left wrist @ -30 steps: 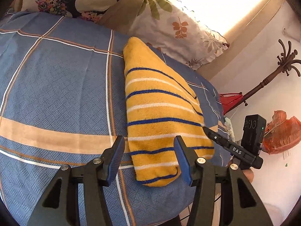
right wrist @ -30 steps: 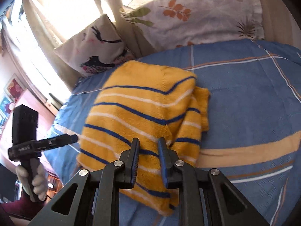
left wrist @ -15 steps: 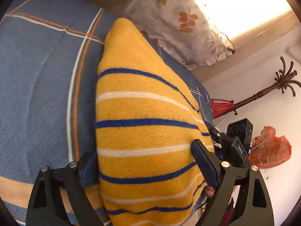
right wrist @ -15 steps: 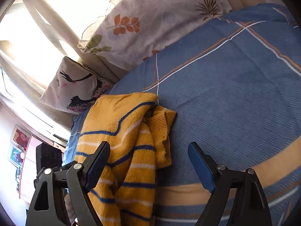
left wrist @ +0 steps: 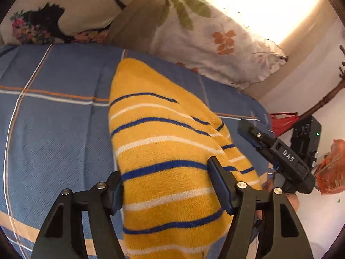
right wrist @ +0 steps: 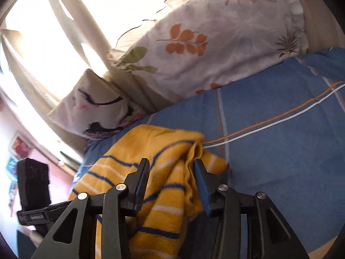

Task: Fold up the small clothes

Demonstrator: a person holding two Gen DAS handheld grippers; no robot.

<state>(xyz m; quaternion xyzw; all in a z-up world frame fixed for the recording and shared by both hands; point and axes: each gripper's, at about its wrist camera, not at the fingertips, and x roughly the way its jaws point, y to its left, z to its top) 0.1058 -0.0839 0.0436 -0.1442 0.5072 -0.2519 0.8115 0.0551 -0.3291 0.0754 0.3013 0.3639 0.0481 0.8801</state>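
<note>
A folded yellow knit garment (left wrist: 163,155) with blue and white stripes lies on the blue plaid bedspread (left wrist: 54,133). My left gripper (left wrist: 166,185) is open, its jaws on either side of the garment's near end. In the right wrist view the same garment (right wrist: 163,172) bunches between the jaws of my right gripper (right wrist: 172,183), which is open around its folded edge. The right gripper also shows in the left wrist view (left wrist: 278,153) at the garment's right side. The left gripper's body shows in the right wrist view (right wrist: 32,185) at the far left.
Two pillows lean against the wall at the bed's head: a leaf-print one (left wrist: 215,41) and one with a dark floral print (left wrist: 54,15). A wooden coat stand (left wrist: 323,101) and an orange bag (left wrist: 330,168) stand beyond the bed's right edge. A bright window (right wrist: 54,43) is behind the pillows.
Both grippers have narrowed from wide open around the garment. The right gripper has moved in over the garment's folded edge. The left wrist view has pulled back, showing more bed.
</note>
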